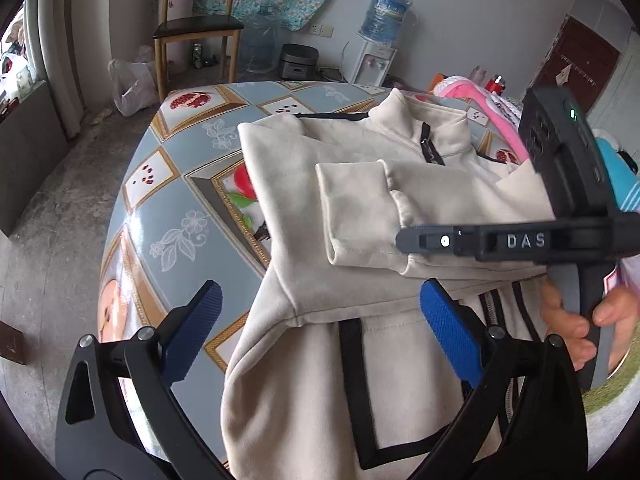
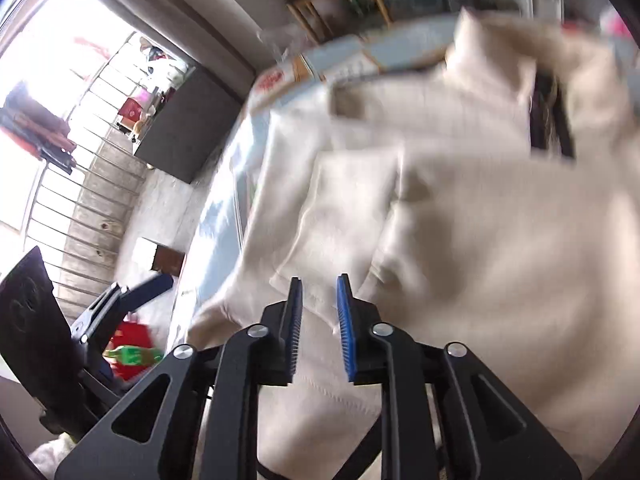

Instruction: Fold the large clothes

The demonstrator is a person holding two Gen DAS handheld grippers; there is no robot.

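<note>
Left claw (image 1: 320, 332) hangs with its blue pads spread wide and nothing between them, above the cream jacket (image 1: 360, 208). That jacket lies on the patterned bench (image 1: 168, 200), sleeves folded across its chest, collar away from the camera, lower part draping over the near edge. At the right edge a hand (image 1: 580, 320) grips the handle of the other tool, which reaches across the folded sleeve.

From the right wrist, blurred by motion, the right claw (image 2: 320, 320) stands partly open, a narrow gap between its pads, empty, over the jacket's near fabric.
</note>
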